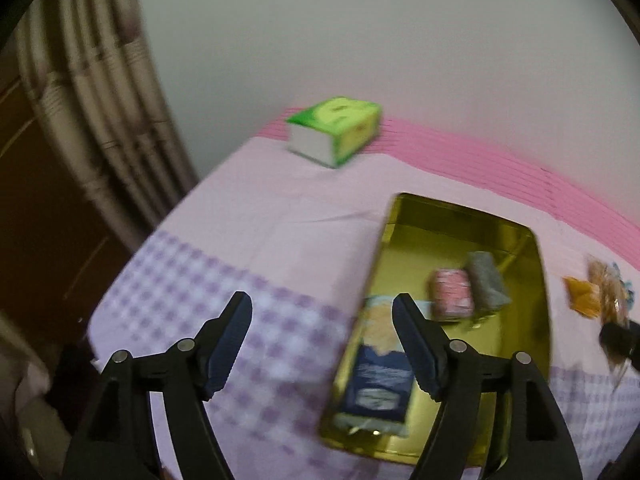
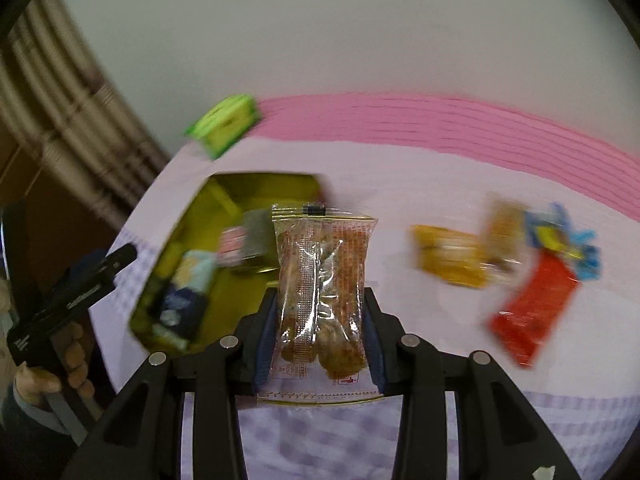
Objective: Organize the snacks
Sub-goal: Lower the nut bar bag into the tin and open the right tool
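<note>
A gold tin [image 1: 532, 272] [image 2: 188, 208] lies on the pink and lilac tablecloth. Inside it are a blue snack packet [image 1: 380, 376] [image 2: 184, 296], a pink one [image 1: 450, 294] and a grey one [image 1: 486, 280]. My left gripper [image 1: 322, 312] hangs open above the tin's near left edge, with nothing between its fingers. My right gripper [image 2: 320, 320] is shut on a clear packet of brown snacks [image 2: 324, 280], held upright just right of the tin. Loose on the cloth to the right lie a yellow packet [image 2: 448, 256], a red packet [image 2: 532, 308] and a blue one [image 2: 564, 236].
A green tissue pack [image 1: 336, 130] [image 2: 224, 124] sits at the far left of the table [image 1: 248, 208]. A white wall rises behind, a curtain and dark wood to the left. A hand [image 2: 76, 360] holding the left gripper shows at the right wrist view's left edge.
</note>
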`<move>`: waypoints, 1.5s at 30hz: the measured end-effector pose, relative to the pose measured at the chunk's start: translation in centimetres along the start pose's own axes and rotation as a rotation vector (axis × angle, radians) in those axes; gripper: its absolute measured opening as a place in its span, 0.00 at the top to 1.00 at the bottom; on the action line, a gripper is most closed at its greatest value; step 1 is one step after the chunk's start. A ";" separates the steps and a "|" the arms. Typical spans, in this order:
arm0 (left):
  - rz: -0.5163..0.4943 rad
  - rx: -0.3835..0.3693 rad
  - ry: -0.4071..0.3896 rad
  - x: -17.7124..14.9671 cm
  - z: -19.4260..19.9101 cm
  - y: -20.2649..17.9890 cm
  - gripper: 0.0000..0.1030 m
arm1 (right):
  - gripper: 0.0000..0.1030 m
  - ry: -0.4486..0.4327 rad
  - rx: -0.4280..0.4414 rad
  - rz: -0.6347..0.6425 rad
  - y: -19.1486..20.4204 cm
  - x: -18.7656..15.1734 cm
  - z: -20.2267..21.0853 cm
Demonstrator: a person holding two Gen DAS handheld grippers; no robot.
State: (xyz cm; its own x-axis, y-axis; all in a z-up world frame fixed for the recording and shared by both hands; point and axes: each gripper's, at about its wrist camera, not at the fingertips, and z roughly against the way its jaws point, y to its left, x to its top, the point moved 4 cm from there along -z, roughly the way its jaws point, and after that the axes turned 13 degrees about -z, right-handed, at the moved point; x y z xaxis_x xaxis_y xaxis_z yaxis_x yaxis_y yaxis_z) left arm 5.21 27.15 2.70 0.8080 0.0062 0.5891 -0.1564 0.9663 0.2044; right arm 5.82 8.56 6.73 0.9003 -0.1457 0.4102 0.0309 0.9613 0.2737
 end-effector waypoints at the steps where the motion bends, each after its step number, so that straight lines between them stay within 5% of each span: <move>1: 0.013 0.014 0.014 -0.5 0.0 0.6 0.29 | 0.65 0.016 0.018 0.022 1.4 -0.3 -0.7; 9: 0.068 0.077 0.091 -3.9 0.0 3.4 0.29 | 0.65 0.102 0.020 0.115 6.9 -2.6 -5.2; 22: 0.136 0.077 0.098 -4.5 -0.4 5.7 0.28 | 0.64 0.151 -0.104 0.155 8.2 -3.6 -9.3; 37: 0.158 0.049 0.107 -4.6 -0.5 5.7 0.27 | 0.62 0.157 -0.110 0.188 8.3 -3.7 -9.8; 45: 0.148 0.045 0.097 -4.5 -0.4 5.3 0.27 | 0.53 0.079 -0.075 0.161 7.1 -2.5 -6.0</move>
State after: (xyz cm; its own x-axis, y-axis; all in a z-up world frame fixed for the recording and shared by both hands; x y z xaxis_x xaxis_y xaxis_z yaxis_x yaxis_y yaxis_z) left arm 0.93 32.35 0.85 0.8251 0.1745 0.5373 -0.3014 0.9404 0.1575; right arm 6.34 17.19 2.46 0.9275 0.0272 0.3728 -0.0863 0.9860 0.1429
